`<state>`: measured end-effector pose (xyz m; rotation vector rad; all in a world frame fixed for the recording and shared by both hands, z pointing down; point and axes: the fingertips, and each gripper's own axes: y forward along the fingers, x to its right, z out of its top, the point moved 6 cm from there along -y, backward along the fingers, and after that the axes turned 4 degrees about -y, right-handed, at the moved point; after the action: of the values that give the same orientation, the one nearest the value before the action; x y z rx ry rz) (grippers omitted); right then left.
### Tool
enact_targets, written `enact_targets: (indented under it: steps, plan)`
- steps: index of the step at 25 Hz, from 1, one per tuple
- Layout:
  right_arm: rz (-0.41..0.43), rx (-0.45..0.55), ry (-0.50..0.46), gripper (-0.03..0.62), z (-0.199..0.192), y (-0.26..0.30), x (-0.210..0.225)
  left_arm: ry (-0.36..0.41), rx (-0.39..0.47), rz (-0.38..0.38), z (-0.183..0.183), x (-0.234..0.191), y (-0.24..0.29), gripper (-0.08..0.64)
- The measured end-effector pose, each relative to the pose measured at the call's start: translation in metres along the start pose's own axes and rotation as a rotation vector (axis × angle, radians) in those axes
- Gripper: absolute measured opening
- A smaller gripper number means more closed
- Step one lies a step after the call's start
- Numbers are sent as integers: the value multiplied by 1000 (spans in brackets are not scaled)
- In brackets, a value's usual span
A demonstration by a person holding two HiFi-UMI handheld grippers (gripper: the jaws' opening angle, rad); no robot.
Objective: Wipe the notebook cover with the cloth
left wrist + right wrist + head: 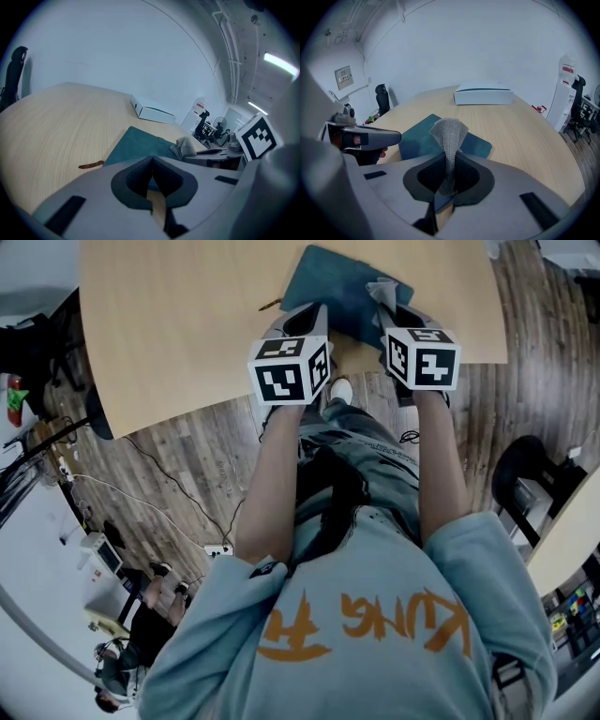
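Right gripper view: cloth (449, 131) upright in clenched right gripper (450, 161); left gripper (152, 163) clenched empty.

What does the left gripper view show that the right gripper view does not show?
Only the left gripper view: the left tongs seen from behind, shut on nothing, and a small brown strip on the table. Only the right gripper view: the right tongs shut on the grey cloth. Both: the teal notebook, the cloth, the white box.

free: bare table (169, 324) left of notebook (328, 285) | obstacle: white box (483, 96) beyond it
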<state>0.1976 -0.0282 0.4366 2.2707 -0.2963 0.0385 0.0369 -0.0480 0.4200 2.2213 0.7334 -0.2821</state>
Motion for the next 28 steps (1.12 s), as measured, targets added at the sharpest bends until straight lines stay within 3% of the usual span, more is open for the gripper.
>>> enact_targets:
  steps: [18, 28]
  plan:
    - [-57, -2, 47, 31, -18, -16, 19, 23, -26, -53, -9, 19, 11, 17]
    - [-146, -11, 64, 31, -18, -28, 37, 23, -14, -70, -2, 20, 11, 17]
